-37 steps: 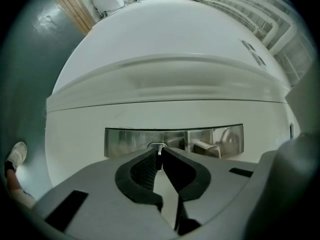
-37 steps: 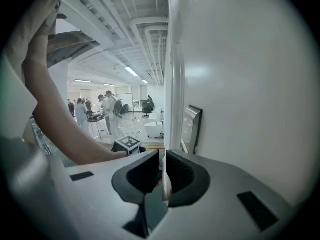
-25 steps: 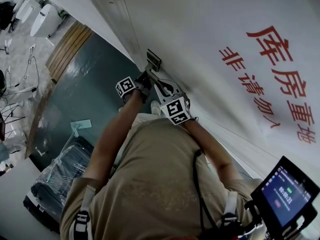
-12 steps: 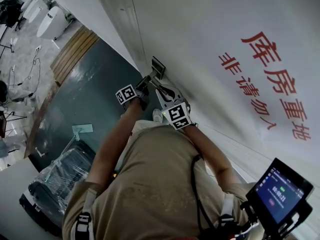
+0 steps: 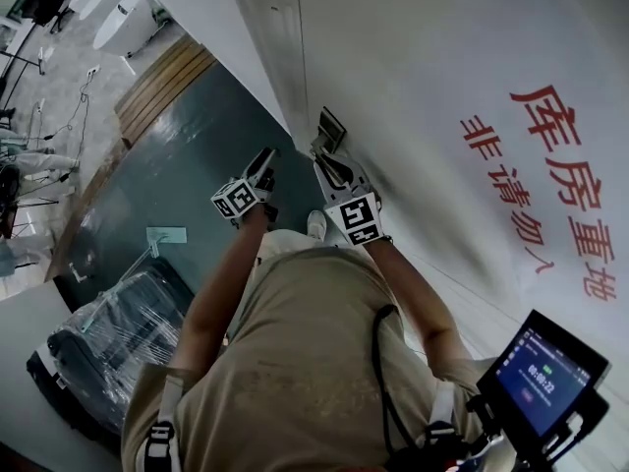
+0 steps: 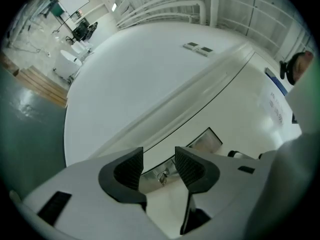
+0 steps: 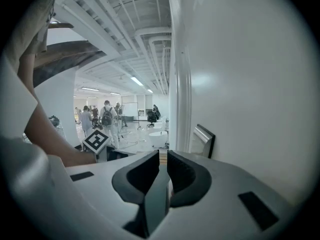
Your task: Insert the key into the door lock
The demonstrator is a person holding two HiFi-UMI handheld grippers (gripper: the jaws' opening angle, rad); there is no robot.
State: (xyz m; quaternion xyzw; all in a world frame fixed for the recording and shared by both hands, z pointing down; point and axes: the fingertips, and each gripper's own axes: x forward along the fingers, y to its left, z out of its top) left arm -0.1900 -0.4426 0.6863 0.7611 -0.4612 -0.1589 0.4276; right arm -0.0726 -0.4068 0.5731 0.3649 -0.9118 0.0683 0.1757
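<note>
The key (image 6: 162, 176) appears to sit in the lock plate (image 6: 206, 140) on the door (image 5: 423, 57). It shows small in the gap beyond the left gripper (image 6: 157, 160), whose jaws have just been opening and stand wide, clear of the key. The right gripper (image 7: 163, 159) is closed, seemingly on nothing, near the plate. The insertion looks done, and only drawing the grippers away seems left.
</note>
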